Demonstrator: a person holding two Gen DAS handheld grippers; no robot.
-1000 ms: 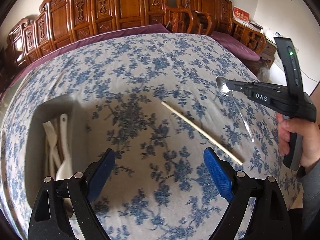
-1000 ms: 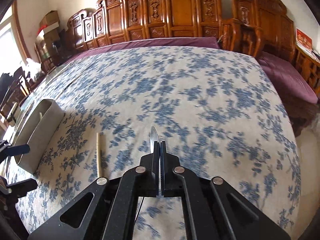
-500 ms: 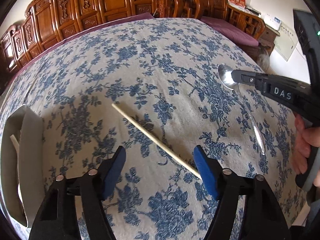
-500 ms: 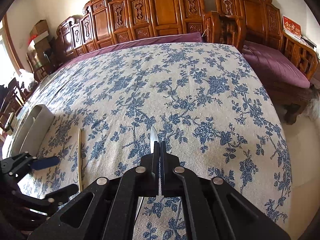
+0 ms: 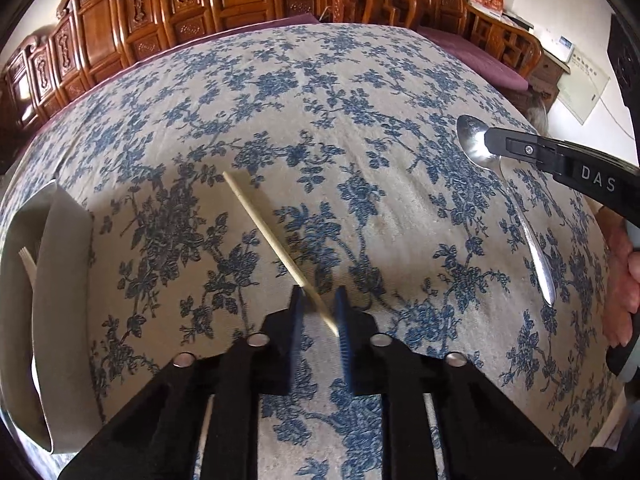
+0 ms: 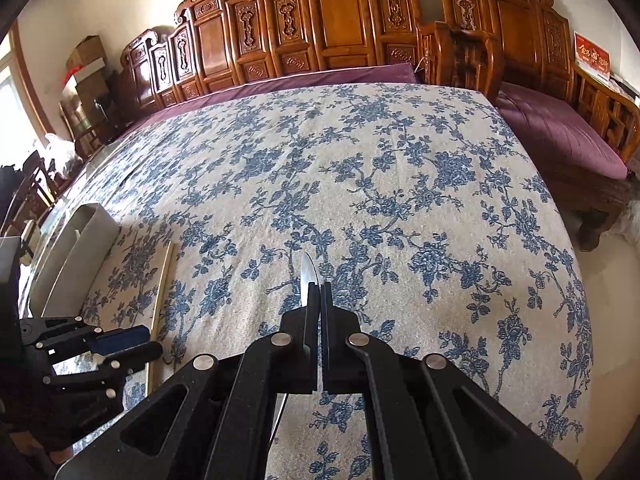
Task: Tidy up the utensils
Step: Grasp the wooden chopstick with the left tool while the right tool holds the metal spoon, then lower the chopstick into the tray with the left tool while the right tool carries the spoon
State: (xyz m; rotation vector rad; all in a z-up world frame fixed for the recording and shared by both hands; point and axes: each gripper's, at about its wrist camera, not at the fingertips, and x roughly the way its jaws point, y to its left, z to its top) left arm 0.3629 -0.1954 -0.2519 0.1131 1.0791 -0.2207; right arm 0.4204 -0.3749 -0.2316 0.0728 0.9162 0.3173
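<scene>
A pale wooden chopstick (image 5: 272,240) lies slantwise on the blue-flowered tablecloth (image 5: 320,120). My left gripper (image 5: 320,308) is closing on its near end, and the stick touches both blue pads (image 5: 343,320). The right wrist view shows the same chopstick (image 6: 164,280) and my left gripper (image 6: 128,344) at the left. My right gripper (image 6: 320,292) is shut on a metal spoon (image 6: 308,276), whose bowl sticks out past the fingertips. In the left wrist view the right gripper (image 5: 490,140) holds the spoon (image 5: 474,144) above the cloth, handle hanging down.
An open grey box (image 5: 60,280) with white utensils (image 5: 28,264) in it stands at the table's left edge, also visible as the box (image 6: 80,248) in the right wrist view. Carved wooden chairs (image 6: 340,28) and purple cushions (image 6: 560,132) ring the table. A hand (image 5: 624,280) holds the right gripper.
My left gripper moved right and down over the chopstick's near end, and its jaws went from wide apart to narrow around the stick. The right gripper kept hold of the spoon.
</scene>
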